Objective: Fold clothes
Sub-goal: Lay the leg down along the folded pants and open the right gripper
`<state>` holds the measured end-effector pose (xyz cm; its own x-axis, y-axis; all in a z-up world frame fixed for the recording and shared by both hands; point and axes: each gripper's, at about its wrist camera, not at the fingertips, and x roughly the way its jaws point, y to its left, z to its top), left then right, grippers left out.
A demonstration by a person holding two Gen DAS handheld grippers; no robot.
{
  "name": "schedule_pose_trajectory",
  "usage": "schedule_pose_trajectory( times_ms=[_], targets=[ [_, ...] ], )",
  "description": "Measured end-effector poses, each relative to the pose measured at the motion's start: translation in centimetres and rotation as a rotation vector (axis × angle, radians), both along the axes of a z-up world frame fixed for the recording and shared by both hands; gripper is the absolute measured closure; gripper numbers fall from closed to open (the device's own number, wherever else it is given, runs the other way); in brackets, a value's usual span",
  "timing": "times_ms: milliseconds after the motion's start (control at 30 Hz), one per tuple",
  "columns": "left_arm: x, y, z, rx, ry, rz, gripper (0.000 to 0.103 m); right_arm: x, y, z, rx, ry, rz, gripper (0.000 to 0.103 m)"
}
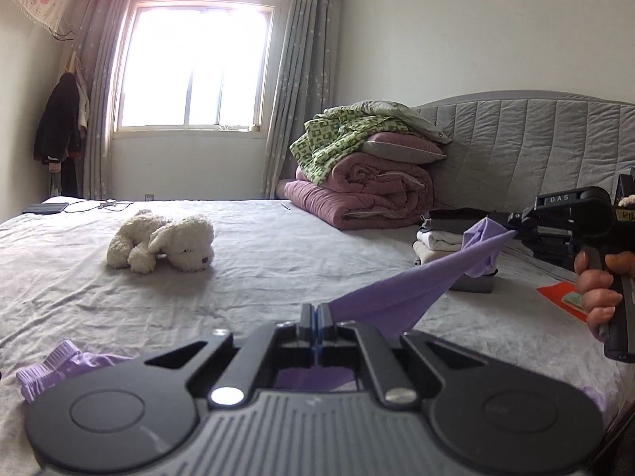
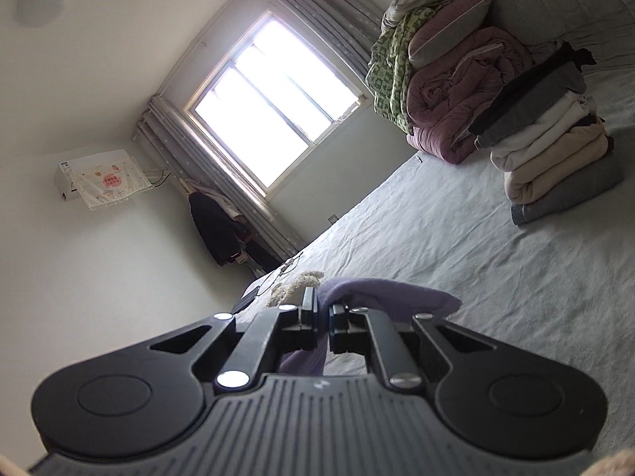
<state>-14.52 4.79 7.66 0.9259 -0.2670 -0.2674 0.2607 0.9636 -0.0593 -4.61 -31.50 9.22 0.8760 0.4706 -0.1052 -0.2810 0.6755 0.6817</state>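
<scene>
A lilac garment (image 1: 401, 297) is stretched taut in the air above the bed. My left gripper (image 1: 318, 317) is shut on one end of it, low in the left wrist view. The cloth runs up to the right, where my right gripper (image 1: 514, 232) pinches the other end, held by a hand (image 1: 599, 289). More lilac fabric (image 1: 59, 365) lies bunched on the sheet at lower left. In the tilted right wrist view, my right gripper (image 2: 323, 313) is shut on a fold of the lilac garment (image 2: 381, 293), which drapes over its fingers.
A stack of folded clothes (image 1: 448, 238) (image 2: 555, 158) sits by the grey headboard (image 1: 535, 146). Rolled pink quilts with a green cover (image 1: 357, 174) lie behind it. A white plush dog (image 1: 162, 244) rests mid-bed. A red packet (image 1: 563, 297) lies at the right. Grey sheet (image 1: 258, 269) spreads between.
</scene>
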Motion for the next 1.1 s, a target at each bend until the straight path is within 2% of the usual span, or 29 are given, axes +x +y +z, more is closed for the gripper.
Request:
schedule_pose_trajectory(
  times_ms=[100,267,500,667,833,1100],
  targets=[
    [-0.6,-0.4,-0.6,0.028,0.022,-0.024,0.102,-0.9,-0.1,0.5,-0.016,-0.029,0.002,0.094],
    [-1.4,-1.2,-2.8,0.073,0.084,-0.076,0.102,-2.2,-0.6,0.2,-0.052,-0.027,0.012,0.094],
    [-1.8,-2.1,-6.1,0.09,0.172,-0.158,0.102,-5.0,-1.4,-1.8,-0.197,0.005,-0.003,0.094],
    [-2.0,-2.4,-8.6,0.076,0.245,-0.199,0.102,-6.5,-1.8,-4.9,-0.312,0.082,-0.01,0.094],
    [-1.4,-3.1,-11.4,0.11,0.332,-0.223,0.102,-7.3,-1.7,-8.4,-0.436,0.182,-0.018,0.094],
    [-1.2,-2.4,-11.7,0.058,0.358,-0.236,0.099,-6.6,0.1,-11.0,-0.704,0.373,-0.02,0.093]
  ],
)
